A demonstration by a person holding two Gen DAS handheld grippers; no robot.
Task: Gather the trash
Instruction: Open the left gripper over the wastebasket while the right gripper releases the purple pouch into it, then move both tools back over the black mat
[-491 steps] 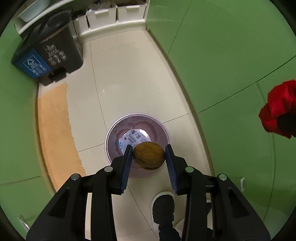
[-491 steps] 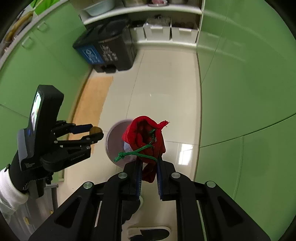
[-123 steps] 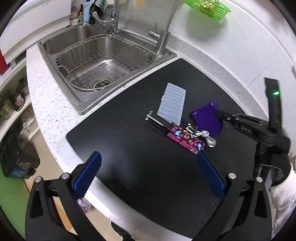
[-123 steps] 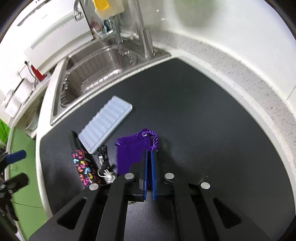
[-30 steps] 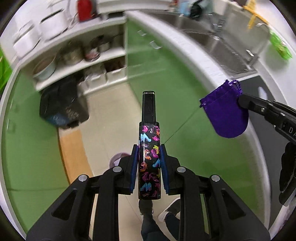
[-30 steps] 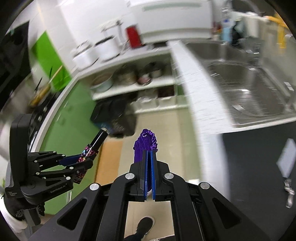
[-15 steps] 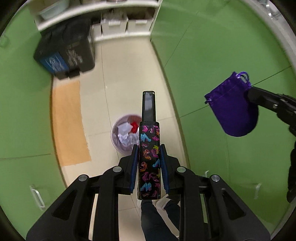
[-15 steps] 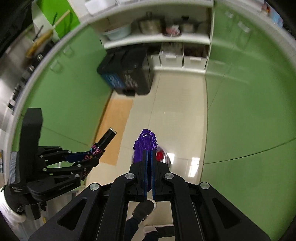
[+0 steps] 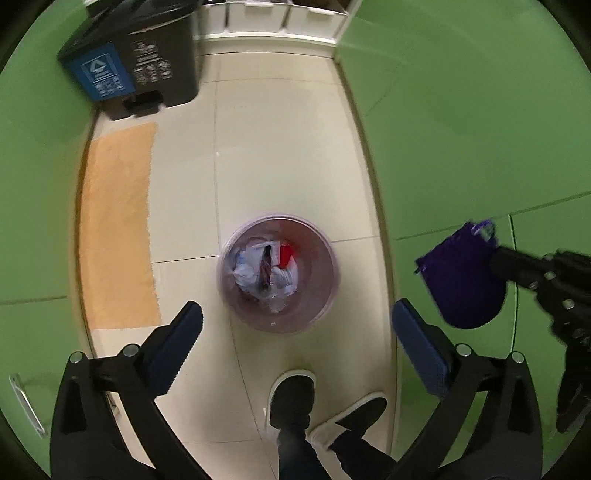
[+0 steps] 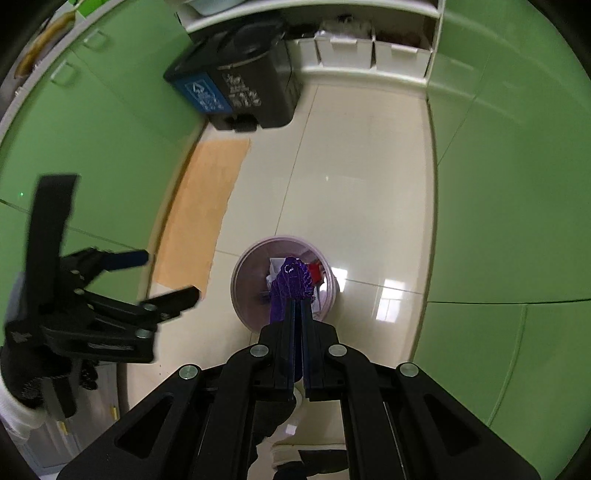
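A small round purple waste bin [image 9: 321,299] stands on the tiled floor, holding crumpled white trash, something red and the patterned black stick [image 9: 265,267]. My left gripper [image 9: 295,325] is wide open and empty just above and short of the bin. My right gripper [image 10: 298,291] is shut on a purple drawstring pouch [image 10: 291,284] and holds it over the bin [image 10: 243,299]. The pouch also shows at the right of the left wrist view [image 9: 461,277].
A black pedal bin with a blue label [image 9: 136,62] stands at the far end by white storage boxes [image 9: 273,16]. An orange mat [image 9: 114,229] lies left of the waste bin. Green cabinets line both sides. The person's shoes [image 9: 295,398] are near the waste bin.
My left gripper opened and the patterned stick dropped into the waste bin. My right gripper moved the purple pouch closer over the bin.
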